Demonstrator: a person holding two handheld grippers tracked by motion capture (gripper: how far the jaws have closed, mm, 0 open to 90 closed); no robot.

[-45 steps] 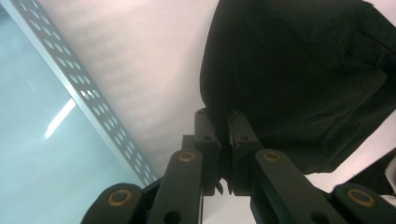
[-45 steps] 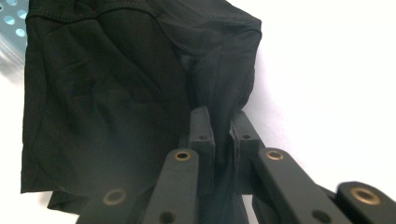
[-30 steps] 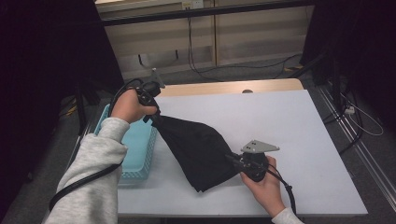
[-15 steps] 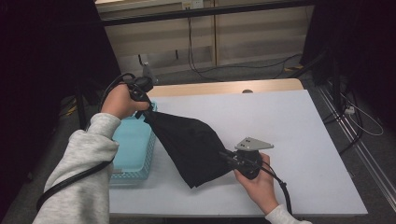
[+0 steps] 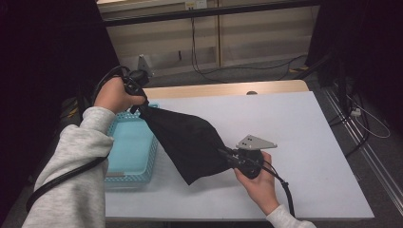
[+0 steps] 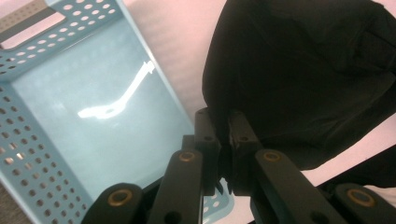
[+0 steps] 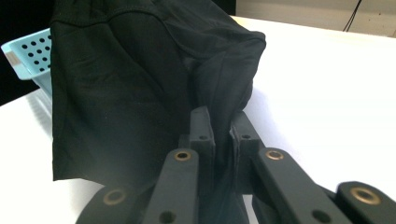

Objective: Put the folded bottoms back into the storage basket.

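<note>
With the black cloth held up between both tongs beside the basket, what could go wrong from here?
1. Each of the tongs, left and right, pinches only an edge of the black cloth, so a corner may slip out.
2. The hanging fold could drag on the table or snag the blue basket rim.

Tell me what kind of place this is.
Probably a lab or workshop set up for recording, not a home: a plain white table, loose cables on the floor, dark curtains at the sides, and a person working a black cloth with handheld grippers.
</note>
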